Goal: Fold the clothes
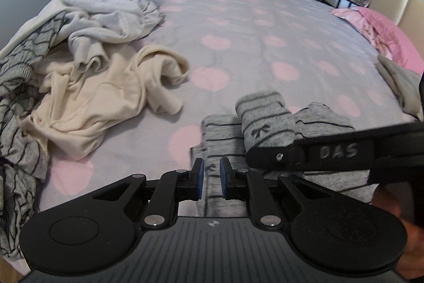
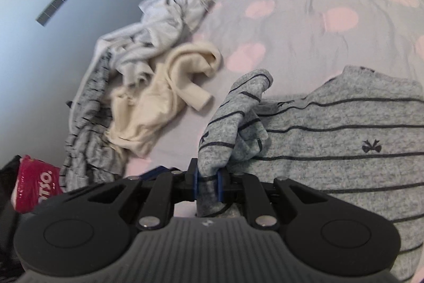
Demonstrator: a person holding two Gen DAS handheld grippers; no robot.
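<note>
A grey top with thin dark stripes and a small bow print [image 2: 344, 139] lies flat on the bed, also visible in the left wrist view [image 1: 326, 121]. My right gripper [image 2: 208, 178] is shut on its bunched sleeve [image 2: 233, 110], which rises from the pads. In the left wrist view that gripper [image 1: 261, 154] reaches in from the right with the sleeve [image 1: 265, 121] standing above it. My left gripper [image 1: 211, 169] sits at the top's near left edge, its blue pads close together with grey fabric between them.
A cream garment [image 1: 106, 97] and a pale grey pile [image 1: 114, 15] lie crumpled at the left, with another striped grey piece [image 1: 18, 123] at the bed's edge. Pink pillows [image 1: 387, 36] and a beige cloth [image 1: 400, 84] are at the right. A red packet [image 2: 34, 182] lies beside the bed.
</note>
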